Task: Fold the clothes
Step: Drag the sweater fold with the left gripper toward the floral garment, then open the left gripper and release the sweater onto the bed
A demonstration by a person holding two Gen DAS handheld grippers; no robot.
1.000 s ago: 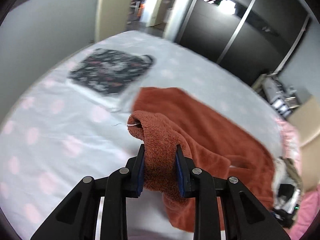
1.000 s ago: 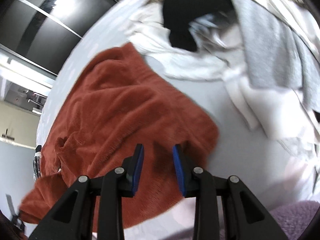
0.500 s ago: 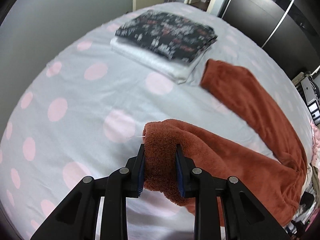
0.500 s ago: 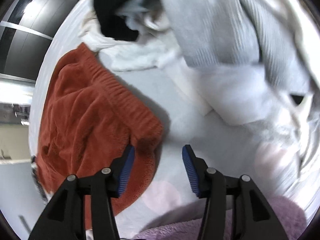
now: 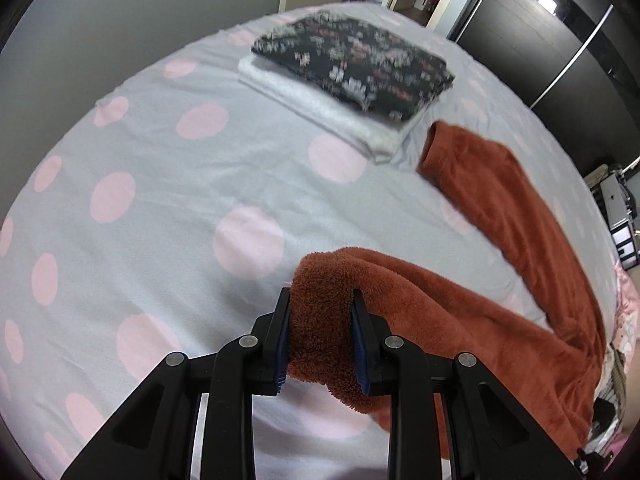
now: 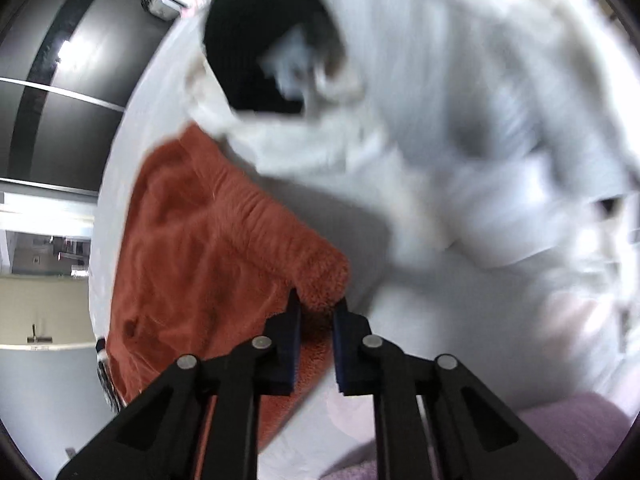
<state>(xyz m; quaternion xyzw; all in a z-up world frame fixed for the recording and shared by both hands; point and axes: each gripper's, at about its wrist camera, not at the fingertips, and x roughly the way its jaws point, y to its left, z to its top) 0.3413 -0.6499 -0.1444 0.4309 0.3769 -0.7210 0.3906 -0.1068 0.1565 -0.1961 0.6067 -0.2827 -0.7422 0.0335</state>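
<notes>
Rust-orange fleece trousers [image 5: 500,312] lie spread on the polka-dot bed sheet [image 5: 160,184]. My left gripper [image 5: 320,312] is shut on the cuff of one leg, low over the sheet; the other leg [image 5: 492,184] stretches away to the right. In the right wrist view my right gripper [image 6: 317,312] is shut on the waistband corner of the same trousers [image 6: 208,248], which lie to its left.
A folded stack, a dark floral garment [image 5: 360,60] on a white one [image 5: 320,108], sits at the far side of the bed. A blurred heap of white and grey clothes [image 6: 460,140] with a black item [image 6: 256,36] lies right of the right gripper. Dark wardrobe doors [image 5: 552,40] stand behind.
My left gripper has carried the trouser cuff toward the folded stack, stretching the leg out. My right gripper was open beside the waistband half a second ago and has closed on its corner.
</notes>
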